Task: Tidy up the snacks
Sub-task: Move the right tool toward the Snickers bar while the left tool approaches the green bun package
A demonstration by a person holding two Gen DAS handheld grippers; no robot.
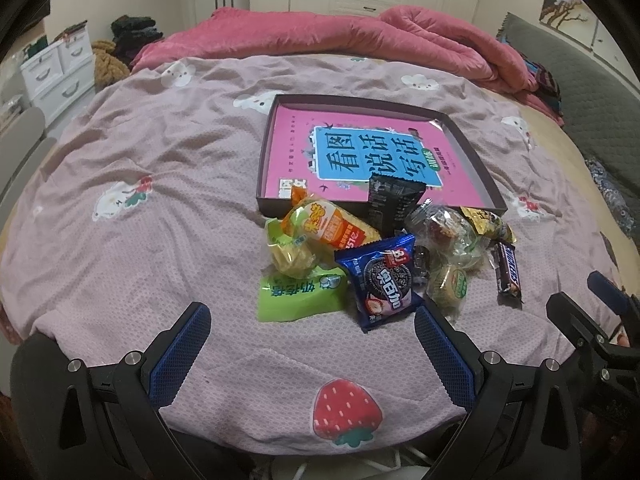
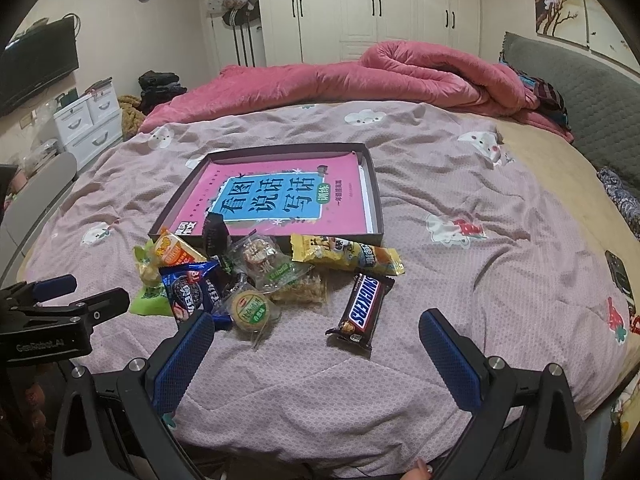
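Note:
A pile of wrapped snacks lies on the bed just in front of a shallow dark tray [image 1: 478, 160] [image 2: 374, 196] that holds a pink book [image 1: 296, 148] [image 2: 280, 184]. The pile includes a blue Oreo pack [image 1: 382, 280] [image 2: 192, 288], a green pouch [image 1: 298, 292], an orange-labelled cracker pack [image 1: 332, 226], a black packet [image 1: 394, 198] leaning on the tray's front wall, a Snickers bar [image 1: 507, 268] [image 2: 362, 306], a yellow packet [image 2: 344, 258] and a round pastry [image 2: 250, 310]. My left gripper [image 1: 312, 326] stands open before the pile, holding nothing. My right gripper [image 2: 316, 334] is open near the Snickers bar, also holding nothing.
The bed has a pinkish printed cover [image 1: 160, 208] and a rumpled red quilt [image 2: 400, 74] at the far side. A grey headboard [image 2: 580, 80] runs along the right. White drawers [image 2: 90, 124] and a wardrobe [image 2: 380, 4] stand beyond. A dark phone [image 2: 620, 276] lies at the right.

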